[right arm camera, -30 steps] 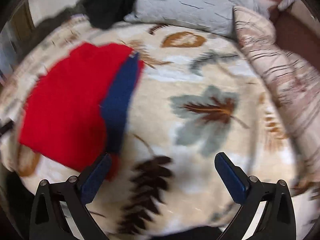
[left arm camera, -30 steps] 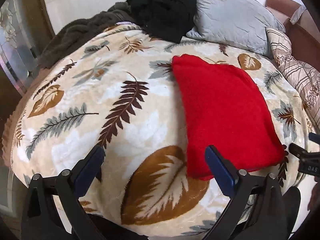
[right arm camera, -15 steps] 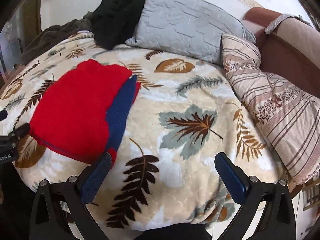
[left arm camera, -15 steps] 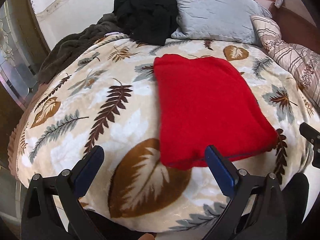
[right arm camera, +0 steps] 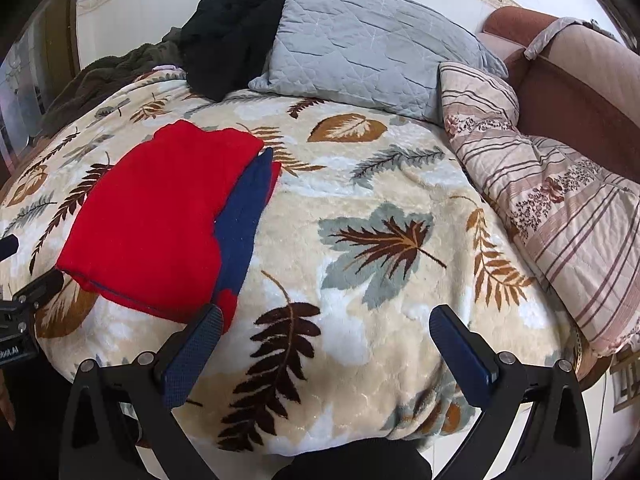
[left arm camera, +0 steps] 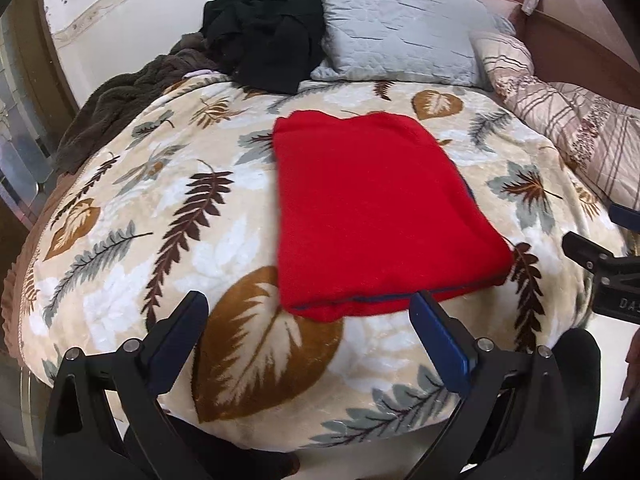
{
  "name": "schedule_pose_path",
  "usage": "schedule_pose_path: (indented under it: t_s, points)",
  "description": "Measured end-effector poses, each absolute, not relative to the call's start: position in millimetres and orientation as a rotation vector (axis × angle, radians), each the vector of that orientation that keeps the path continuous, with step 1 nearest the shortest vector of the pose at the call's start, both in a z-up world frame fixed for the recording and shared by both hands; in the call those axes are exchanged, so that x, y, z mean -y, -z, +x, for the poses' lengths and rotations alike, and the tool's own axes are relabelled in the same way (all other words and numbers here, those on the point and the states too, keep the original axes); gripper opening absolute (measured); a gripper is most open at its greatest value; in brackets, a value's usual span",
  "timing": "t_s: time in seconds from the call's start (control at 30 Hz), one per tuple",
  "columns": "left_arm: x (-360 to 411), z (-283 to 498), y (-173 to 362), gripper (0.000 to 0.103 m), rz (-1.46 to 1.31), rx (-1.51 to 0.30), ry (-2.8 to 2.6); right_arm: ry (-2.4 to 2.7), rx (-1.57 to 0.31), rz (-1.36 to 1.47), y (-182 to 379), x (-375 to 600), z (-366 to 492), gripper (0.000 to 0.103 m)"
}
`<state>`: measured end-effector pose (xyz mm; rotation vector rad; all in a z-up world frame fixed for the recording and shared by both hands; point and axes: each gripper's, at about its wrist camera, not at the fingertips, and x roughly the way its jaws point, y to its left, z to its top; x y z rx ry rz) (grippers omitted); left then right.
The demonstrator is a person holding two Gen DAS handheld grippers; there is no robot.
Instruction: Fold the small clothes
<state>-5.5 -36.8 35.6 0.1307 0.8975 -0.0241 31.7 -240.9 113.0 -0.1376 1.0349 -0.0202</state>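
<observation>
A folded red garment (left arm camera: 372,208) lies flat on the leaf-patterned blanket (left arm camera: 160,208). In the right wrist view the garment (right arm camera: 160,216) shows a dark blue panel (right arm camera: 244,216) along its right side. My left gripper (left arm camera: 312,320) is open and empty, held back from the garment's near edge. My right gripper (right arm camera: 326,332) is open and empty, to the right of the garment and above bare blanket (right arm camera: 380,300). Each gripper shows at the edge of the other's view.
A black garment (left arm camera: 264,24) and a grey quilted pillow (left arm camera: 400,24) lie at the head of the bed. A dark brown throw (left arm camera: 116,100) is at the far left. A striped floral pillow (right arm camera: 540,184) and a brown sofa (right arm camera: 580,80) are on the right.
Both grippers have pulled back from the bed, so more of the bed shows. The red garment lies still; in the left wrist view it has shifted toward the centre.
</observation>
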Motion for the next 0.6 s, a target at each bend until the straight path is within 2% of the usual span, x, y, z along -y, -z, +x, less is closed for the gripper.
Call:
schedule_pose_path:
  t_s: [0.6]
  points:
    - [56.1, -12.4, -29.3, 0.102, 0.108, -0.945, 0.095, 0.036, -1.065, -0.088, -109.7, 250.9, 30.5, 0.103]
